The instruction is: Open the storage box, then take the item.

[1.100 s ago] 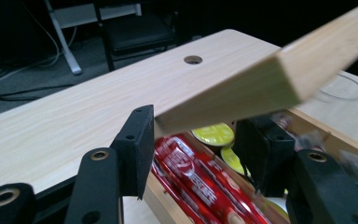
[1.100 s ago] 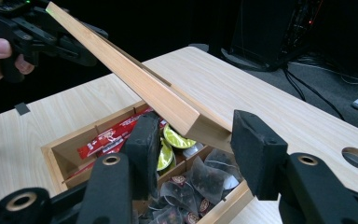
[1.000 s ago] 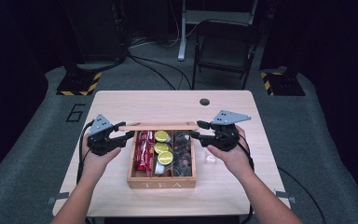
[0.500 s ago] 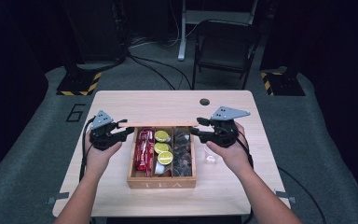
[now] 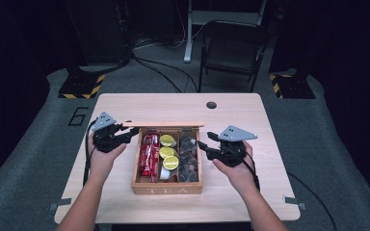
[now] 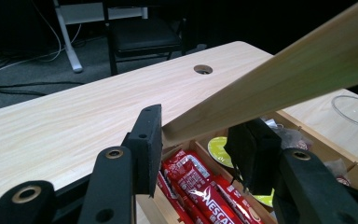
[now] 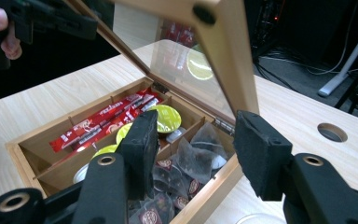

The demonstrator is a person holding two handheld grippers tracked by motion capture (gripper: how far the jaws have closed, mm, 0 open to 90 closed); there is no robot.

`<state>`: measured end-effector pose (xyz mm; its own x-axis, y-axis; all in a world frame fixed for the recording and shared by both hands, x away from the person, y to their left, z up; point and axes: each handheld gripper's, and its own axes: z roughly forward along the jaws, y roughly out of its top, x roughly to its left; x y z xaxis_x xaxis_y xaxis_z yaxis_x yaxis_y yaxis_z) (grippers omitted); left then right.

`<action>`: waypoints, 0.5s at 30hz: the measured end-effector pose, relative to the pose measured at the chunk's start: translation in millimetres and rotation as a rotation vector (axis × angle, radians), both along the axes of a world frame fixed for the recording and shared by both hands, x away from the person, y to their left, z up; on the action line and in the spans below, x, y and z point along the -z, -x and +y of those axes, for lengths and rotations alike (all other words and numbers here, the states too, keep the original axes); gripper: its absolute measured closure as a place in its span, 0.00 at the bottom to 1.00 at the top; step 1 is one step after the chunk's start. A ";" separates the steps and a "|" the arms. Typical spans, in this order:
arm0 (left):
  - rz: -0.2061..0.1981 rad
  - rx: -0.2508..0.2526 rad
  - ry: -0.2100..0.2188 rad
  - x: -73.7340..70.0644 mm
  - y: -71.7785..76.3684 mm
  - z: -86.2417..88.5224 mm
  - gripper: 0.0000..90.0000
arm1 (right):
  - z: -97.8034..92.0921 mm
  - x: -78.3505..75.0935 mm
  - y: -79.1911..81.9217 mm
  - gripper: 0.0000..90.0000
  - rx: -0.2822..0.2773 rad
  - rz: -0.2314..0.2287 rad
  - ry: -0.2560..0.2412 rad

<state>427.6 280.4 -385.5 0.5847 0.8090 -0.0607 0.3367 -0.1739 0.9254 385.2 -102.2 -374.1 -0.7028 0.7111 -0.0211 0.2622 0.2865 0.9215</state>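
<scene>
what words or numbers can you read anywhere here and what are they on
"TEA": front wall of the wooden box.
"NESCAFE", its last letters cut off: red sachets.
"6": grey floor mat, left of the table.
Print on the tea bag tags: too small to read.

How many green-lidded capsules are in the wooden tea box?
3 in the high view, all in the middle compartment of the tea box: one at the back, one in the middle, one nearest the front. More may lie hidden underneath.
</scene>
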 end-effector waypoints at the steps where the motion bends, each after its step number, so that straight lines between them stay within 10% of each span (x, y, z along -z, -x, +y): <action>1: 0.000 -0.003 -0.001 -0.1 0.2 -0.5 0.62 | 0.8 5.5 3.5 0.56 -0.001 0.017 -0.033; 15: 0.003 -0.001 -0.022 0.4 3.1 -1.4 0.62 | 15.9 35.4 8.1 0.59 -0.091 0.075 0.044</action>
